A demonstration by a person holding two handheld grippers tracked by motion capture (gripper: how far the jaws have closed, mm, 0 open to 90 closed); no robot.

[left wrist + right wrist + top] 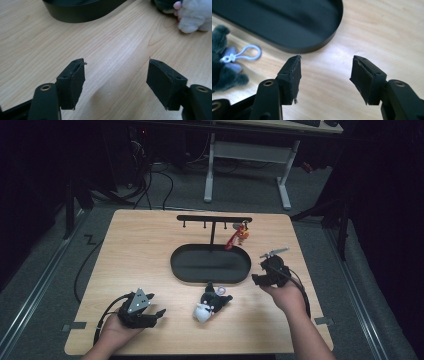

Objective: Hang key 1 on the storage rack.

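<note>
Left gripper [159,312]: at 7 o'clock on the table [140,245], jaws spread wide with only bare wood between them.
Plush toy [212,304]: black and white, lying at 6 o'clock, just in front of the tray [210,263] and between the two grippers; its pale blue clip loop [249,53] lies on the wood beside it.
Hanger stand [214,218]: rises from the tray at 12 o'clock; a red charm [239,236] hangs from a peg near the bar's right end.
Right gripper [256,279]: at 4 o'clock beside the tray's right end, jaws parted and empty.
Risk: I judge the toy is next for a peg; the loop is thin and flat on the wood, so the pads could close on fur or slide past it, and a poor grip might drop it.
Hard to see: the toy's shape is blurred in the high view; the left gripper view cuts the toy off at the top right corner.
</note>
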